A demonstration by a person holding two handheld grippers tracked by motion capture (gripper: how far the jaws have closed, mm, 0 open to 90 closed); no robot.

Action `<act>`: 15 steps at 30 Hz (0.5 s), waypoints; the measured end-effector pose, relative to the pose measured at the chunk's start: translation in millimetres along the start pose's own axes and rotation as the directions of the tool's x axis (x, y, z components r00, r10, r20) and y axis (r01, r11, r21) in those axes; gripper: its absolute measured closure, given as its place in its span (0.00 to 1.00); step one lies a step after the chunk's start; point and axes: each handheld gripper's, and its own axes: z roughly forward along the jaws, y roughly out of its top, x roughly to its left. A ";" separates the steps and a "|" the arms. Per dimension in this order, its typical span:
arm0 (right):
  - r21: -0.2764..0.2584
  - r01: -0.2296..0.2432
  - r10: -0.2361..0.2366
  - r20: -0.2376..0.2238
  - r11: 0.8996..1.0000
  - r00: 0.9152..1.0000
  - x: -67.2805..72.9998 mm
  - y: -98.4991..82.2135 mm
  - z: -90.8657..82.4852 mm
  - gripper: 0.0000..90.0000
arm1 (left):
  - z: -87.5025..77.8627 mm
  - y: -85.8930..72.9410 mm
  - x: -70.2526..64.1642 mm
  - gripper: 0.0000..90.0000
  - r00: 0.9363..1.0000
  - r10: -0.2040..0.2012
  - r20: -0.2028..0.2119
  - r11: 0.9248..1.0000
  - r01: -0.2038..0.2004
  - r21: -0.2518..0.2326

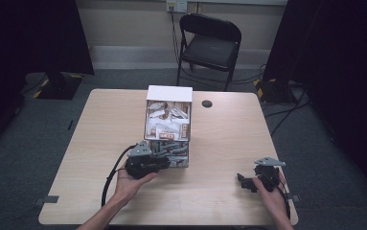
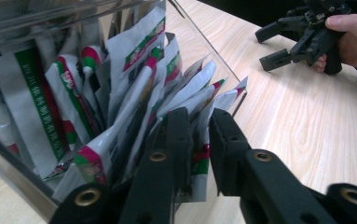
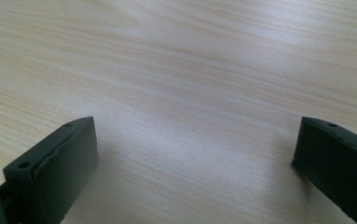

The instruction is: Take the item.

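Left gripper (image 2: 197, 140): jaws nearly together, clamped on one sachet (image 2: 204, 116) at the near end of the row; seen low centre in the left gripper view, and at centre-left of the high view (image 1: 169, 160), at the box's lower edge. Left hand (image 1: 131, 184) beneath it.

Sachets (image 1: 167, 120): white packets with red and green print, standing packed on edge inside the box.

Box (image 1: 169, 93): clear walls, white far end, at the centre of the table (image 1: 99, 124).

Right gripper (image 1: 243, 181): jaws spread wide, nothing between them, bare wood under them; lower right of the high view, well apart from the box. Right hand (image 1: 267, 191) grips it; also upper right in the left gripper view (image 2: 278, 44).

Chair (image 1: 210, 40): black, folding, top centre behind the table.
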 end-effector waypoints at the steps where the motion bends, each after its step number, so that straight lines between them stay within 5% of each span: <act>1: 0.000 0.000 0.000 0.000 1.000 1.000 0.0 0.0 0.0 0.00 | 0.5 -0.2 0.0 0.92 1.000 0.006 -0.001 1.000 -0.006 0.001; 15: 0.000 0.000 0.000 0.000 1.000 1.000 0.0 0.0 0.0 0.00 | 0.3 -1.5 3.8 1.00 0.999 -0.035 0.004 0.999 0.035 -0.011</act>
